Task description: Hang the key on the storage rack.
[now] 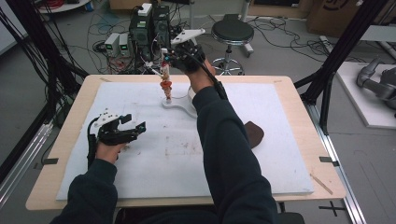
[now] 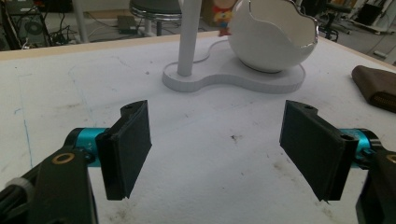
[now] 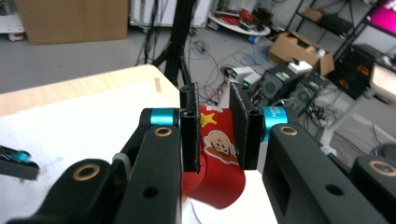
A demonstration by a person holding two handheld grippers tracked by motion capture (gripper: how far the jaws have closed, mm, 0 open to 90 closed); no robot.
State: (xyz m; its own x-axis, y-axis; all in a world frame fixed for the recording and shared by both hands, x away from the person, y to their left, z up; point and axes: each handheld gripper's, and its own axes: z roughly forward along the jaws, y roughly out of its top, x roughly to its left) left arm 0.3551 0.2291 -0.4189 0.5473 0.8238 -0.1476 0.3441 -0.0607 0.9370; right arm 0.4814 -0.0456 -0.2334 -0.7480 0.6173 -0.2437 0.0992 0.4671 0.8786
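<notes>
High view: right gripper (image 1: 164, 58) is raised over the far edge of the table (image 1: 299, 112), above the white stand with a round post and flat two-lobed base (image 1: 180, 106). Something small, red and printed hangs at its tips by the top of the post.

Right gripper view: fingers (image 3: 190, 135) are clamped on a red band printed with a yellow star and a cartoon figure (image 3: 214, 158); the band runs down between the pads and curves away below. White base shows faintly underneath.

Left gripper view: left gripper (image 2: 217, 149) has its fingers wide apart, nothing between them, low over the white mat (image 2: 205, 140). Ahead stand the post, the base and a white egg-shaped bowl with a jagged rim (image 2: 273, 39) seated on the base. A brown flat pouch (image 2: 378, 86) lies at the right edge.

Step in hand, as I read it: carrying the red band at the post's top, either to hang it there or lift it clear; I cannot tell which.

Next move calls for keeping the grip firm, holding the band's loop lined up with the post, and moving straight along the post's axis so the stand is not tipped. Left gripper is free to steady the base.
</notes>
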